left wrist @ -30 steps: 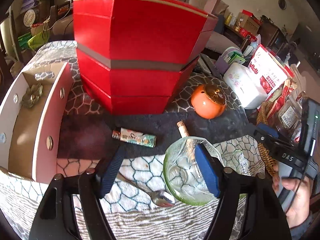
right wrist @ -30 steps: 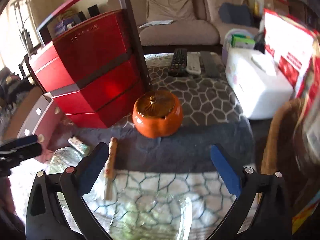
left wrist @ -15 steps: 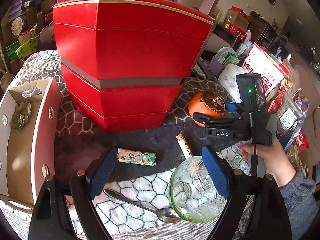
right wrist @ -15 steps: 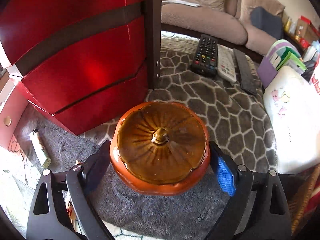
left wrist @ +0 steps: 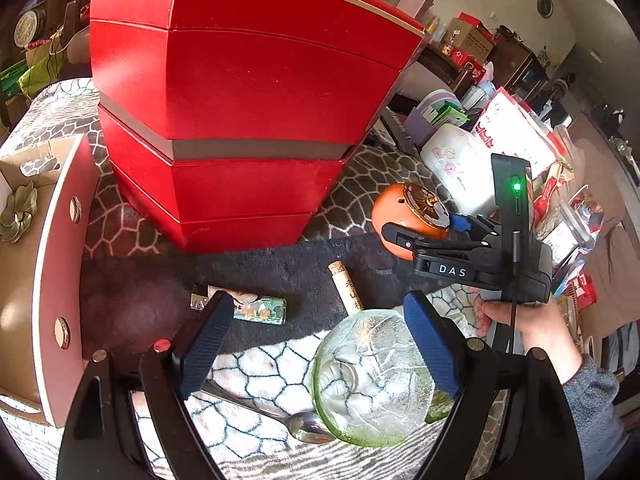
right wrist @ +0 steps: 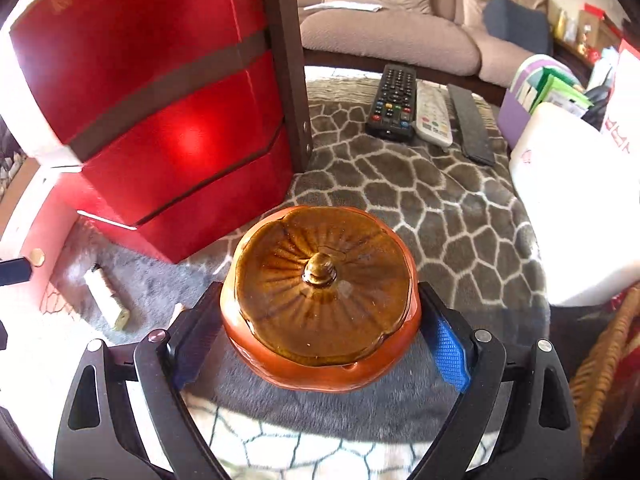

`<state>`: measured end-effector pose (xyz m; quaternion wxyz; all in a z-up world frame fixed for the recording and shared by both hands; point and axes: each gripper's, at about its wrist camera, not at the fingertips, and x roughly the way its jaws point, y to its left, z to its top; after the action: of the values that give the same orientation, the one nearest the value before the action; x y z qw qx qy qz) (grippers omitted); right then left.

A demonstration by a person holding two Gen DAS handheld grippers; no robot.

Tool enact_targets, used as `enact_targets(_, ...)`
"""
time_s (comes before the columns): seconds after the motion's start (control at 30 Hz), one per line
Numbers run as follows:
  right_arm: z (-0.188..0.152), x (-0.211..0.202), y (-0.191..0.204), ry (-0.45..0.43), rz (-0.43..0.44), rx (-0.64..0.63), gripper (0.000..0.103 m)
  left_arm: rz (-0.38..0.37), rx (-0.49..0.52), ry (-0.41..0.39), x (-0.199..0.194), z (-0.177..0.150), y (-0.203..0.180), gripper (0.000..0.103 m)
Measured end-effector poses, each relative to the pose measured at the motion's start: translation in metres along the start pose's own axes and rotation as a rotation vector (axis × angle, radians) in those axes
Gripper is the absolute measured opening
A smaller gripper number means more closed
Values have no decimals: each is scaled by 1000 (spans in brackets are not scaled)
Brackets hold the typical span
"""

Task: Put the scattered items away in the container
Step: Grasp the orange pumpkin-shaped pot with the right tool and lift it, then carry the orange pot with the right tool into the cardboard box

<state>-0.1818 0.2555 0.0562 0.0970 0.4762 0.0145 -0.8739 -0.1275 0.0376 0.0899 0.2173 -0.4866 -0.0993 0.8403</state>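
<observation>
An orange pumpkin-shaped jar (right wrist: 324, 372) with a brown lid stands on the grey mat. My right gripper (right wrist: 320, 320) straddles it, both pads against its sides; the left wrist view shows the same grip (left wrist: 420, 226). My left gripper (left wrist: 318, 340) hovers open over the patterned cloth with nothing between its fingers. Under it lie a printed lighter (left wrist: 256, 308), a cork-topped tube (left wrist: 346, 288), a spoon (left wrist: 280, 416) and a green glass bowl (left wrist: 372, 376). An open pink-walled box (left wrist: 56, 264) at the left holds a gold flower piece (left wrist: 18, 212).
A tall red stacked box (left wrist: 240, 100) with a dark wooden handle post fills the middle back. Three remotes (right wrist: 394, 100) lie beyond the jar. A white pack (right wrist: 576, 208), a wicker basket (right wrist: 600, 368) and packets crowd the right side.
My right gripper has come in over the orange jar and its jaws have narrowed onto the jar's sides. My left gripper has tipped down a little and its fingers stand slightly wider.
</observation>
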Motion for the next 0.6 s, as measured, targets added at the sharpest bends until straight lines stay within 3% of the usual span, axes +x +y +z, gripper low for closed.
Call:
enact_targets(0.17, -7, -50, 14, -49, 48, -27, 91, -150, -132, 39, 2, 0, 7, 87)
enact_targets(0.37, -7, -116, 73, -74, 125, -174, 91, -392, -329, 40, -14, -5, 23, 87)
enact_targets(0.5, 2, -137, 121, -70, 183, -239, 91, -471, -415, -8, -40, -13, 38, 92)
enact_targets(0.6, 9, -140, 159, -71, 191, -296, 91, -459, -449, -66, -69, -17, 56, 92)
